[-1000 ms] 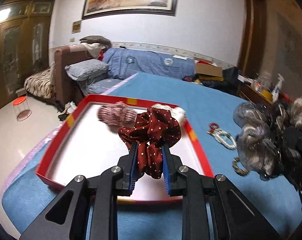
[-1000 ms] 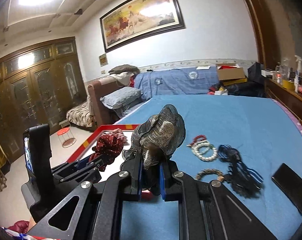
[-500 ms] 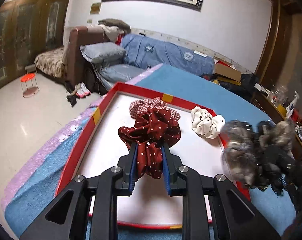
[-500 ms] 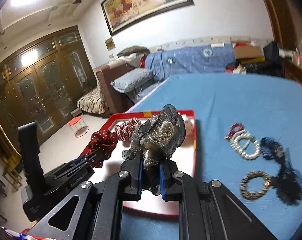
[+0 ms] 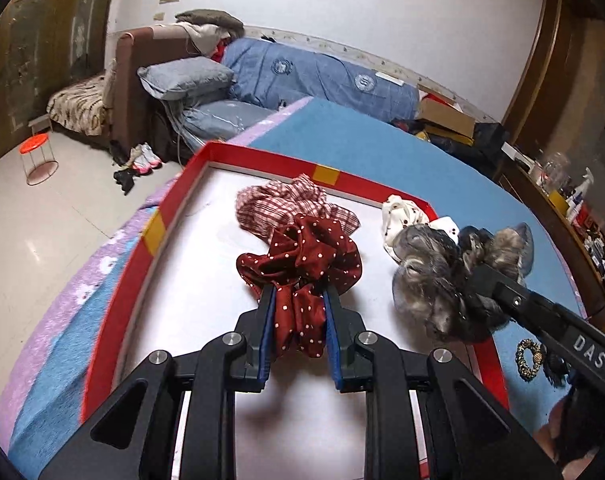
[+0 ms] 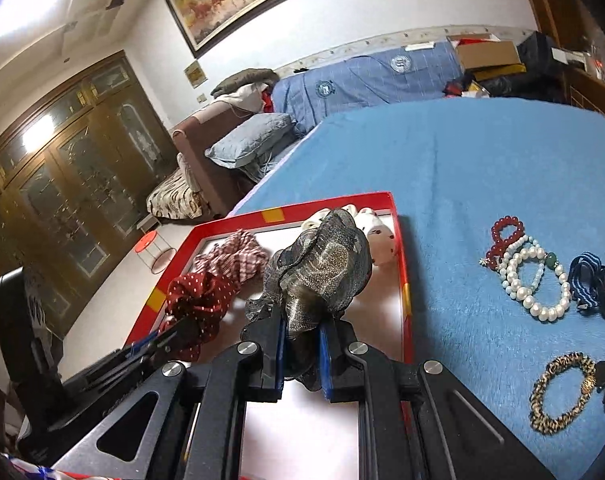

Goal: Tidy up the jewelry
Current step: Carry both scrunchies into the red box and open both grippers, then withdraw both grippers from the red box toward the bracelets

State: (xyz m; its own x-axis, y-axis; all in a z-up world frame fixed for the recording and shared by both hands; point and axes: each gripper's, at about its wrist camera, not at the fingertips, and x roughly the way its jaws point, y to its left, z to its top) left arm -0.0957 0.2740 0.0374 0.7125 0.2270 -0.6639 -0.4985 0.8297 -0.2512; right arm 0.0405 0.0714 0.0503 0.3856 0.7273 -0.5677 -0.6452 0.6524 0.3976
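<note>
Left gripper [image 5: 299, 312] clenched on red polka-dot scrunchie [image 5: 300, 258], frame centre, over red-rimmed tray [image 5: 152, 232]; scrunchie long axis left-right, tail hanging between jaws. Right gripper [image 6: 301, 344] clamped on grey metallic scrunchie [image 6: 322, 264], bunched upward, over tray right half. Plaid scrunchie [image 5: 278, 206] and white scrunchie [image 5: 398, 212] lie at tray far end.

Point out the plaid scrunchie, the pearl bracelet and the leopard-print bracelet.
plaid scrunchie [image 5: 278, 208], left wrist view, its middle folds.
pearl bracelet [image 6: 542, 309], right wrist view, near bead row.
leopard-print bracelet [image 6: 540, 390], right wrist view, left band.
</note>
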